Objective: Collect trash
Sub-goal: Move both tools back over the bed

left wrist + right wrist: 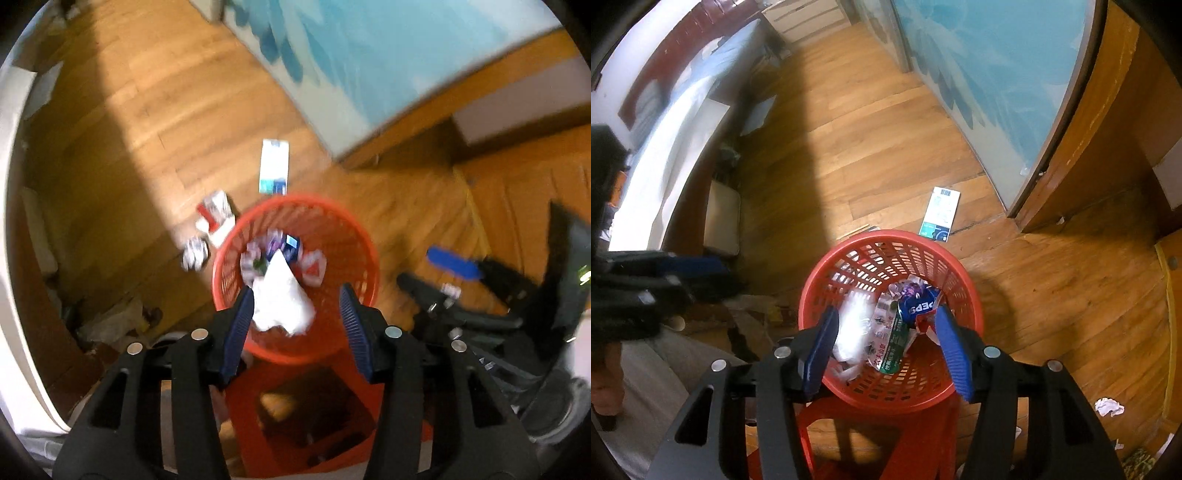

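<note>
A red mesh basket [347,229] [849,258] stands on a red stool [295,417] and holds several pieces of trash, among them a Pepsi wrapper [919,308] and a drink carton [888,339]. My left gripper [297,302] is open above the basket. A white crumpled tissue [280,299] lies between its fingers, free of both pads. My right gripper [886,328] is open and empty above the basket. A white and teal flat box [274,171] [940,214] lies on the floor beyond the basket. A red and white pack [216,218] and a crumpled wrapper [195,254] lie left of it.
The floor is wood. A blue patterned panel [990,66] and a wooden door frame [1082,147] stand to the right. A bed [676,122] runs along the left. A crumpled paper [1110,406] lies on the floor at the right. My right gripper shows at the right of the left wrist view [454,266].
</note>
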`<state>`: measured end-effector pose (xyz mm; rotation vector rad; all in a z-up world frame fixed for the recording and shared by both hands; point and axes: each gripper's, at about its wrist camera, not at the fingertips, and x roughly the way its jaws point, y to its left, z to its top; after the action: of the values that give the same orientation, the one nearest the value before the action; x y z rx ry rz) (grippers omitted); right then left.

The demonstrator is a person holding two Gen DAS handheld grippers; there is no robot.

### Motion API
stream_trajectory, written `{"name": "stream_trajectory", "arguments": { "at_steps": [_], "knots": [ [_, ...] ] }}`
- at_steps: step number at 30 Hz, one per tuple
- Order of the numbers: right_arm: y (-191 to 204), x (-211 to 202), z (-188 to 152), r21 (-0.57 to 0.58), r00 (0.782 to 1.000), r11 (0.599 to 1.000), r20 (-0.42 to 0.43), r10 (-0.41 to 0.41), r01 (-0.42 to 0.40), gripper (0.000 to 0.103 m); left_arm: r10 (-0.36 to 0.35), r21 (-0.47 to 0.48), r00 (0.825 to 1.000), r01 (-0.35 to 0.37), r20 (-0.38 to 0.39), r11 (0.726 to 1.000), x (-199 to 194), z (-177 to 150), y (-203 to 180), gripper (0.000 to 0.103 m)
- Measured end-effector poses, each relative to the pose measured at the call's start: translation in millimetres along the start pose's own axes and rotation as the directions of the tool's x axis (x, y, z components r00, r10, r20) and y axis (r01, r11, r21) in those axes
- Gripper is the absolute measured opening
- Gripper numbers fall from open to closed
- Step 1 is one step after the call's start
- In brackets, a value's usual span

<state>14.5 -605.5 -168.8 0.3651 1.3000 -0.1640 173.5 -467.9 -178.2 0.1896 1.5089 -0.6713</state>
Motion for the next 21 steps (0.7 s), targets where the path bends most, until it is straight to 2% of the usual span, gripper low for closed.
{"name": "stream_trajectory", "arguments": {
  "at_steps": [2,3,4,5,6,7,8,9,11,13,15,16,19,21],
  "knots": [
    [8.9,-5.7,4.1,-0.014,1.000,1.000,0.016,-0.004,0.005,0.055,-0.017,-0.037,0.993,0.021,0.116,0.999,-27.4,0.6,8.6,0.048],
    [12.7,-8.1,6.8,-0.019,1.000,1.000,0.024,-0.004,0.004,0.056,-0.009,-0.052,0.983,0.019,0.185,0.998,-44.3,0.1,12.7,0.048],
    [19.6,-12.5,10.6,-0.029,0.999,1.000,0.039,-0.001,0.002,0.056,-0.001,-0.062,0.959,0.019,0.282,0.998,-69.9,-2.4,18.4,0.048],
    [28.7,-16.1,14.5,-0.047,0.999,0.999,0.050,0.001,0.002,0.056,0.005,-0.068,0.925,0.023,0.380,0.997,-98.1,-6.7,25.2,0.049],
    [36.8,-19.0,18.0,-0.065,0.998,0.998,0.060,0.003,0.001,0.056,0.019,-0.084,0.878,0.024,0.478,0.996,-128.2,-14.3,34.3,0.049],
    [51.0,-23.6,23.4,-0.094,0.997,0.996,0.077,0.010,-0.003,0.056,0.037,-0.102,0.834,0.024,0.551,0.995,-152.5,-23.0,43.7,0.055],
    [66.1,-27.5,28.1,-0.125,0.996,0.992,0.092,0.018,-0.007,0.056,0.067,-0.130,0.782,0.018,0.619,0.991,-178.6,-34.3,56.4,0.064],
    [78.5,-30.2,32.2,-0.147,0.994,0.989,0.103,0.026,-0.011,0.057,0.111,-0.171,0.730,0.008,0.674,0.985,-204.1,-47.6,72.7,0.068],
    [122.3,-36.8,42.6,-0.225,0.989,0.974,0.130,0.067,-0.036,0.060,0.175,-0.250,0.656,0.021,0.734,0.968,-241.8,-73.7,110.3,0.071],
    [158.5,-40.7,49.0,-0.285,0.984,0.957,0.147,0.097,-0.052,0.060,0.228,-0.342,0.603,0.080,0.764,0.936,-271.0,-107.0,162.8,0.072],
    [213.6,-43.4,56.7,-0.372,0.975,0.925,0.162,0.151,-0.081,0.062,0.288,-0.431,0.571,0.128,0.769,0.893,-287.3,-143.1,215.1,0.074],
    [242.9,-43.8,61.0,-0.411,0.970,0.906,0.165,0.181,-0.099,0.062,0.320,-0.469,0.564,0.139,0.761,0.872,-291.3,-159.3,238.5,0.074],
    [322.4,-41.2,70.8,-0.502,0.954,0.854,0.165,0.251,-0.138,0.063,0.414,-0.586,0.568,0.154,0.711,0.795,-291.7,-212.4,309.3,0.074],
    [372.0,-38.0,76.6,-0.549,0.943,0.821,0.163,0.291,-0.158,0.063,0.459,-0.639,0.563,0.169,0.687,0.750,-286.0,-242.6,347.8,0.074]
  ]
}}
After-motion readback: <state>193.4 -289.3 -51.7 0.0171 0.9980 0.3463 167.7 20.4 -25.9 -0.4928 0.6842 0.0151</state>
